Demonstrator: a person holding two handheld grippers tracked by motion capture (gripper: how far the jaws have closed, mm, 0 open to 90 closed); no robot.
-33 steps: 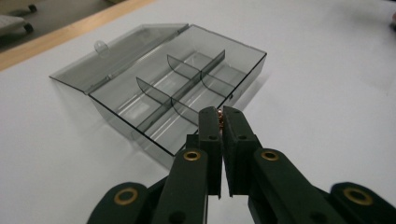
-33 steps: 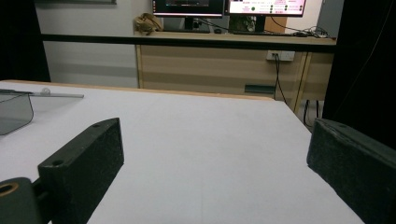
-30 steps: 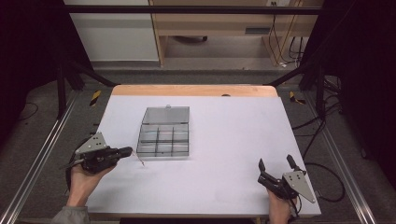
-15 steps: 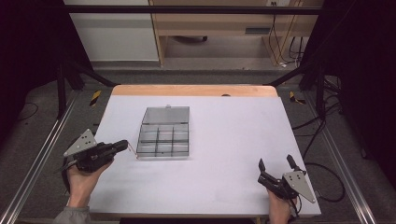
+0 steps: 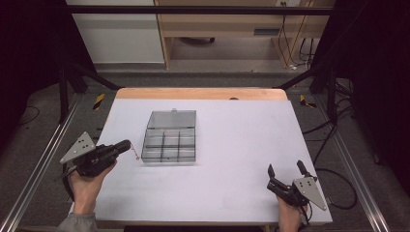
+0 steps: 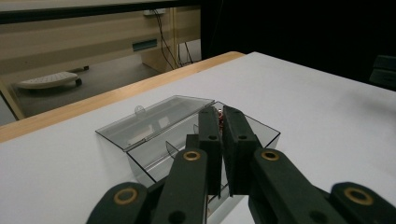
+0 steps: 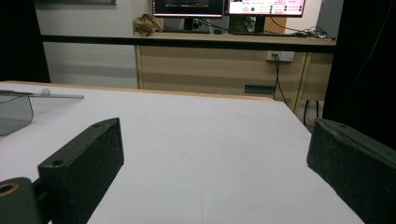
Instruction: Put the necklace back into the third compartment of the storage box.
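Observation:
A clear plastic compartment box (image 5: 170,143) lies on the white table with its lid (image 5: 171,119) folded open toward the far side. My left gripper (image 5: 126,144) sits just left of the box, its jaws pressed together on a small thin wire-like part (image 5: 135,153) with a reddish end. In the left gripper view that gripper (image 6: 220,116) points at the box (image 6: 254,133), and a speck of red (image 6: 219,113) shows at its tips. My right gripper (image 5: 285,167) rests near the front right corner, jaws spread wide with nothing between them (image 7: 215,130).
The white table (image 5: 241,135) has a wooden strip (image 5: 200,93) along its far edge. Metal rails (image 5: 38,164) run down both sides, and cables (image 5: 333,145) lie on the floor to the right. A corner of the box (image 7: 14,112) appears in the right gripper view.
My left gripper has slid a little to the left, away from the box, with the thin part still at its tips. The right gripper has stayed put.

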